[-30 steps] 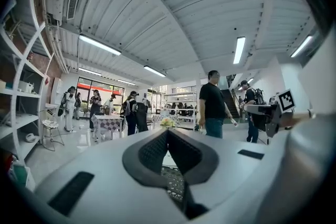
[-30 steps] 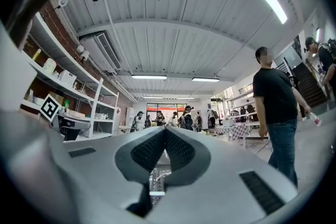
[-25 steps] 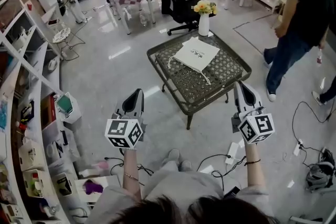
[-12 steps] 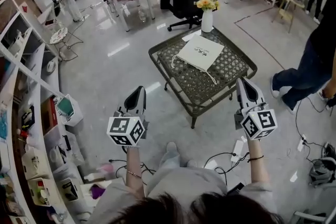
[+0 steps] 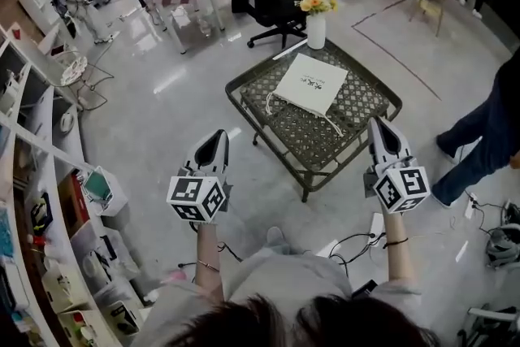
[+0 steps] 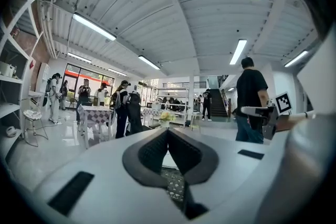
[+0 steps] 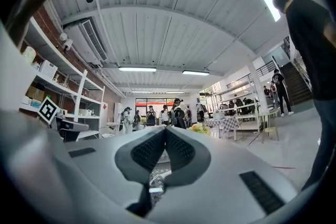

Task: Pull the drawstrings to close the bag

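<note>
Closer to the table (image 5: 288, 134), left gripper (image 5: 217, 136) and right gripper (image 5: 379, 124) keep jaws together.

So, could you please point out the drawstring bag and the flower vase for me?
drawstring bag (image 5: 311, 83): head view, middle of its white face.
flower vase (image 5: 316, 32): head view, its white body.

**Head view:** taken from above the person's head, facing forward and steeply down. The left gripper (image 5: 215, 138) and right gripper (image 5: 378, 126) sit in the near foreground, and the dark metal lattice-top table (image 5: 361, 101) lies just beyond their tips.

**Left gripper view:** low and level, looking along that gripper's own jaws. The table is close ahead of them, and the right gripper shows at the frame's right edge.

**Right gripper view:** the same, mirrored.

All three views share the table and the yellow flowers in a white vase (image 5: 315, 28) at its far side from the grippers.
</note>
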### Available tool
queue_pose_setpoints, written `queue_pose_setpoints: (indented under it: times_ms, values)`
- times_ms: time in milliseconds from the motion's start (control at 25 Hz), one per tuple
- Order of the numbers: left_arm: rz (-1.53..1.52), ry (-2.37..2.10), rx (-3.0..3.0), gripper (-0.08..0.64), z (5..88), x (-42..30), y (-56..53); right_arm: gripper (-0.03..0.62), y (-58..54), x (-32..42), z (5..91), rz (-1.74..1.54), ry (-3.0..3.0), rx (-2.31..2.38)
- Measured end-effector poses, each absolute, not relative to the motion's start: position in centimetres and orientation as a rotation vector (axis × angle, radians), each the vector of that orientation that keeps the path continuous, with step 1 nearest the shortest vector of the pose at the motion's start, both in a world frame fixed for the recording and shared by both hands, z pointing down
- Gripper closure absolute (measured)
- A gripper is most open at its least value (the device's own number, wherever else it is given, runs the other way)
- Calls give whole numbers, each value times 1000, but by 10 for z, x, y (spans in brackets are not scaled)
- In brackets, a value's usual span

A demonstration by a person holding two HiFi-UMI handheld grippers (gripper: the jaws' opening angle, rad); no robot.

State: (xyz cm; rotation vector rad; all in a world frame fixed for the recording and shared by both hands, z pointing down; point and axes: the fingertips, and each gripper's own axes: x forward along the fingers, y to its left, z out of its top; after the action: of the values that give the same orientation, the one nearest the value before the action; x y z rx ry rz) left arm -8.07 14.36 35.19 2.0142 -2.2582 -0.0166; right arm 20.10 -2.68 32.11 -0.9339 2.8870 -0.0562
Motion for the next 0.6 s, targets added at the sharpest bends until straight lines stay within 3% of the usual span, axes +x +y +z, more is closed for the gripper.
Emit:
queue_pose_setpoints:
  times_ms: [600]
  values:
    - [25,-2108,2087,535,383,-110,107,571,-35,168,347,-83,2901,-1062]
